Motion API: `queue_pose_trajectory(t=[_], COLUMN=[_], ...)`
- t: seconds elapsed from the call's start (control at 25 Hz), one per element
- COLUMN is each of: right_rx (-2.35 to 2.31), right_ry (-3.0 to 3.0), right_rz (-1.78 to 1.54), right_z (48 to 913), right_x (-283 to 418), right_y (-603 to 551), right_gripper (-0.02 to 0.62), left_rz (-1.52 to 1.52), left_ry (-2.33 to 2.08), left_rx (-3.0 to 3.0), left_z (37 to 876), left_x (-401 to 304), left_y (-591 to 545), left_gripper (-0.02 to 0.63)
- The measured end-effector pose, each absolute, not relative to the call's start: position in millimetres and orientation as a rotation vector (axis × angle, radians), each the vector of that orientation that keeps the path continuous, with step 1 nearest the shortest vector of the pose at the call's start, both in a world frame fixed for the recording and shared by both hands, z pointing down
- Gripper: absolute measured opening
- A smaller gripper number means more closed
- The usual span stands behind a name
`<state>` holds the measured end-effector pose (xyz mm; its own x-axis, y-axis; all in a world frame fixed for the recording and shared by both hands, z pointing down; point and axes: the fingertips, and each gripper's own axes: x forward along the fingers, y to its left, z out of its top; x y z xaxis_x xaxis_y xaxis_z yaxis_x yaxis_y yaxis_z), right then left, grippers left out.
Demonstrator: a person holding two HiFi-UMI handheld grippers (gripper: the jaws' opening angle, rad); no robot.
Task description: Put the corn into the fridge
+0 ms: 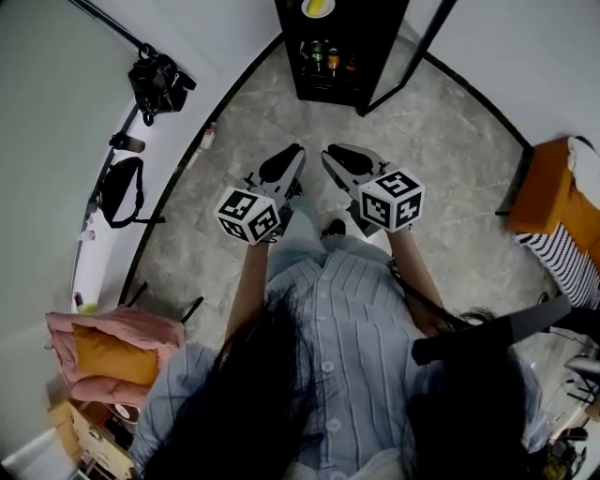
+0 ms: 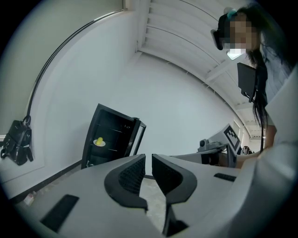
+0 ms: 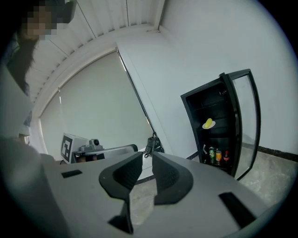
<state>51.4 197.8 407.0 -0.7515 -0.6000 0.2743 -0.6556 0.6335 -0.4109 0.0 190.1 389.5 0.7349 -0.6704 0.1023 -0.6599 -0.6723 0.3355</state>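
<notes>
The yellow corn [image 1: 318,7] lies on a white plate on an upper shelf of the black fridge [image 1: 342,75], which stands open at the far side of the room. The corn also shows in the left gripper view [image 2: 99,141] and the right gripper view [image 3: 208,123]. My left gripper [image 1: 292,155] [image 2: 148,160] and right gripper [image 1: 336,155] [image 3: 147,158] are held side by side in front of the person's body, well short of the fridge. Both hold nothing. The left jaws stand almost together; the right jaws keep a narrow gap.
The fridge's glass door [image 1: 412,52] [image 3: 247,125] is swung open to the right. Drink cans [image 3: 218,155] stand on a lower shelf. Black bags [image 1: 159,82] hang on the left wall. An orange cushion [image 1: 553,197] is at the right, a pink bundle [image 1: 112,352] at the lower left.
</notes>
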Motion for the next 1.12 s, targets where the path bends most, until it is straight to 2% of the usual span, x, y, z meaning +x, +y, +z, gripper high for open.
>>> queue_pose_trajectory(t=[1.12], right_rx=[1.084], right_ry=[-2.711], right_rz=[0.755], right_z=[406.4], right_x=[52.9], right_y=[178.0], right_gripper=[0.052], left_rz=[-0.041], left_ry=[-1.009], left_rx=[2.607], left_z=[385.6], left_x=[-3.3], left_y=[175.9], left_gripper=[0.034])
